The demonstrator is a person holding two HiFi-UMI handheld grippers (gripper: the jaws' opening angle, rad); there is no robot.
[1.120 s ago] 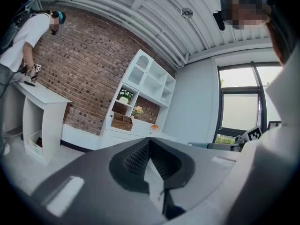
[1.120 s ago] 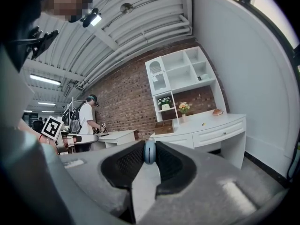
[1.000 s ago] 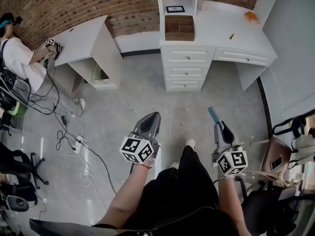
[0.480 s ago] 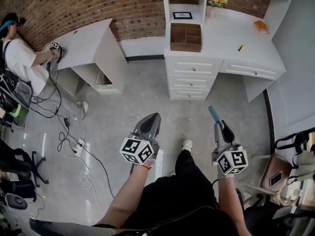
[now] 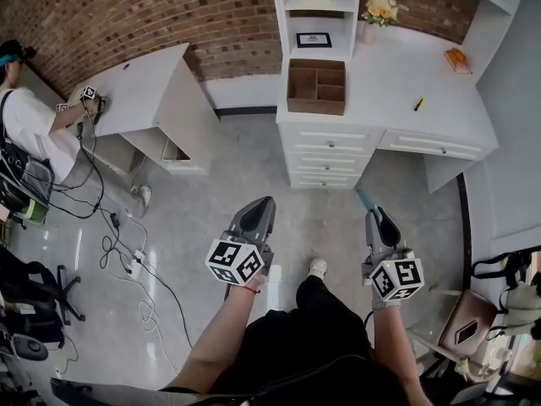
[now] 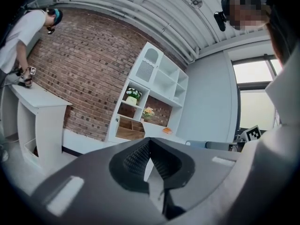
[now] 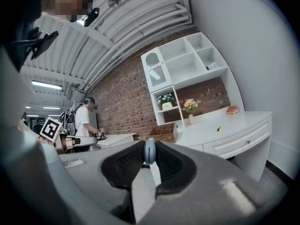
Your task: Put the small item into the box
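Far left, another person point(image 5: 30, 121) is leaning over a white table point(image 5: 139, 79). You are holding the left gripper point(image 5: 263, 203) low over the grey floor point(image 5: 211, 189), with its jaws pressed together and nothing between them. Ahead, the wooden compartment box point(image 5: 315, 85) is sitting on the left end of the white desk point(image 5: 397, 70), well apart from both grippers. You are holding the right gripper point(image 5: 373, 218) beside your right leg, its jaws clamping a small light-blue item point(image 5: 363, 196) that is sticking out past the tips. A small yellow object point(image 5: 418, 104) is lying on the desk, right of the box.
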